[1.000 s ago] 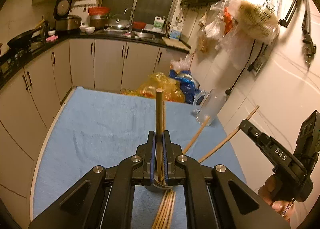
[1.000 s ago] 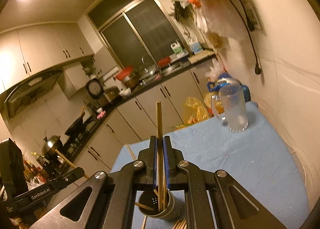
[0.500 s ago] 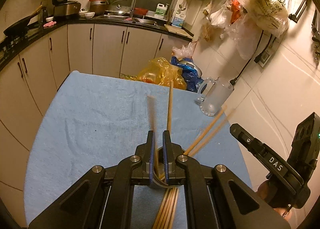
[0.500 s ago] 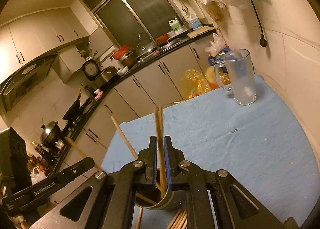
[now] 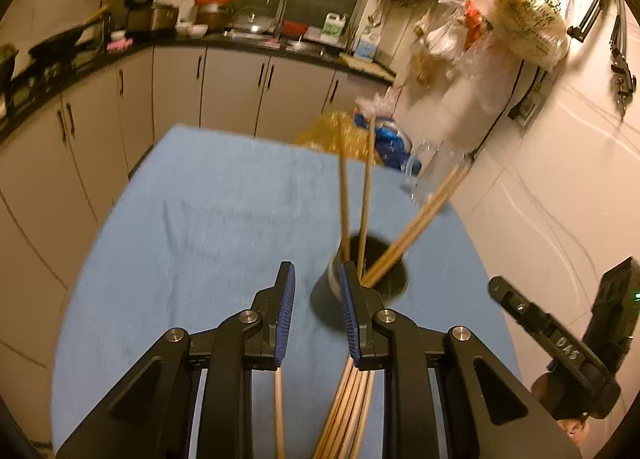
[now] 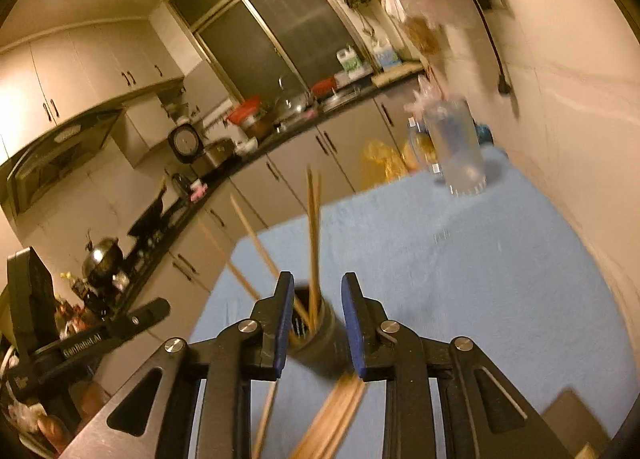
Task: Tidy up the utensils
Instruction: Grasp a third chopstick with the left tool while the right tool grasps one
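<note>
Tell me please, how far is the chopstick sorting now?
Done: four chopsticks stand in the dark holder. In hand: nothing; the left gripper and right gripper are opening, no stick pinched. Left: a bundle of chopsticks and one single chopstick lie on the blue cloth.

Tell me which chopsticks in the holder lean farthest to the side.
In the left wrist view, the pair slanting right toward the wall. The other two chopsticks in the dark holder stand almost upright.
</note>
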